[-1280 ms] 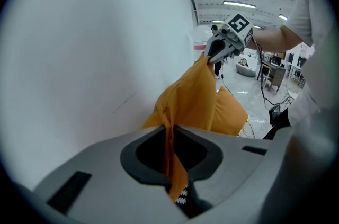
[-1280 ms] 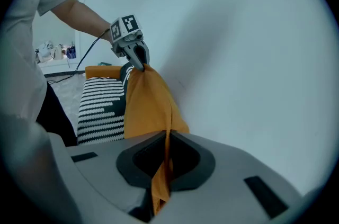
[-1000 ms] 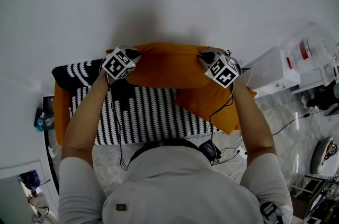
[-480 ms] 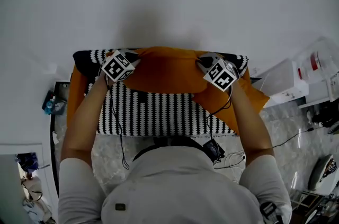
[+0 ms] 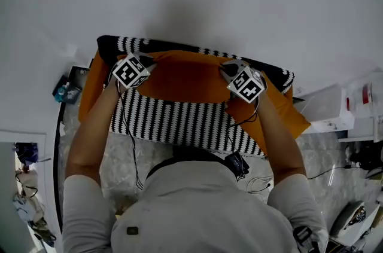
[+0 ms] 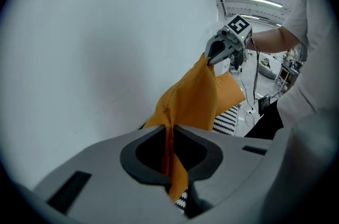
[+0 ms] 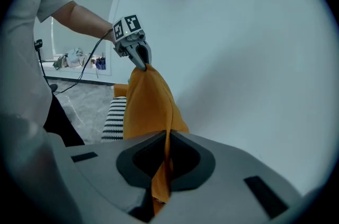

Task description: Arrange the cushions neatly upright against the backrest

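I hold an orange cushion stretched between both grippers over the black-and-white striped sofa seat, just in front of the backrest. My left gripper is shut on the cushion's left top corner, and my right gripper on its right top corner. In the left gripper view the orange fabric runs from my jaws up to the other gripper. The right gripper view shows the same cushion pinched in its jaws. A second orange cushion lies tilted at the sofa's right end.
An orange side piece stands at the sofa's left end. A white wall rises right behind the backrest. A white box sits to the right, a blue item to the left, and cables lie on the marble floor.
Both grippers have carried the cushion sideways along the sofa, from over its right end to the middle. The backrest now shows behind the cushion's top edge.
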`<state>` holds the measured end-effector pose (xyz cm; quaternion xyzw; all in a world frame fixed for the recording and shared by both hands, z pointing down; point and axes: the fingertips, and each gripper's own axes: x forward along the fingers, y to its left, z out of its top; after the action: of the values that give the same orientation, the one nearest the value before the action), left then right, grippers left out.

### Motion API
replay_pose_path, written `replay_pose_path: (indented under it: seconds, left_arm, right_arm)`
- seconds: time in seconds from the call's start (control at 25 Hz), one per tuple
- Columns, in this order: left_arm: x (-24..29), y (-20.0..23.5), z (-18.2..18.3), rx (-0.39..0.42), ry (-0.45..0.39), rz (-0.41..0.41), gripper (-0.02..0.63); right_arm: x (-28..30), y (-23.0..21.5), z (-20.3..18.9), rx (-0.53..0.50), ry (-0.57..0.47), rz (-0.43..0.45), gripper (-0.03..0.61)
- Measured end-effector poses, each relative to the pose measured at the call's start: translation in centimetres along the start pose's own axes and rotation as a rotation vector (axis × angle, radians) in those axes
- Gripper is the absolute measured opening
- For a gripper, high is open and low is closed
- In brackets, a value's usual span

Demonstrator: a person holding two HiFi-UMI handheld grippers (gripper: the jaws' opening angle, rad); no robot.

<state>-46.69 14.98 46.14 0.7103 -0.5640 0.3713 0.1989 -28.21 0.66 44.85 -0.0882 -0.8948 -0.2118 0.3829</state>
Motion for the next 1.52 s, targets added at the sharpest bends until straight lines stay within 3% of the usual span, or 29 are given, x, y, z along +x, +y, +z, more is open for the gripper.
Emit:
replay_pose_path:
  seconds: [0.52,0.8,1.12,1.52]
  left_arm:
    - [-0.3,2.6,-4.3,-0.093,0.075,0.086,0.043]
    - [-0.8,5.4,-6.8,-0.128,0.096,0.093,0.043]
    - [-1.3,9.3,-11.2,-0.129,0.106,0.047,0.043]
    - [-1.6,16.5,-20.7,-0.162,0.116,-0.041,0.043]
  right_arm:
    - [5.5,0.4,1.6,-0.042,-0.082,0.147,0.034]
    - [8.4,0.2,4.1,-0.055,-0.098,0.178,0.034]
    - [13.1,1.4,7.2,-0.031,-0.06,0.195,0.034]
    - [23.4,3.8,13.0,0.008,0.012,0.214,0.034]
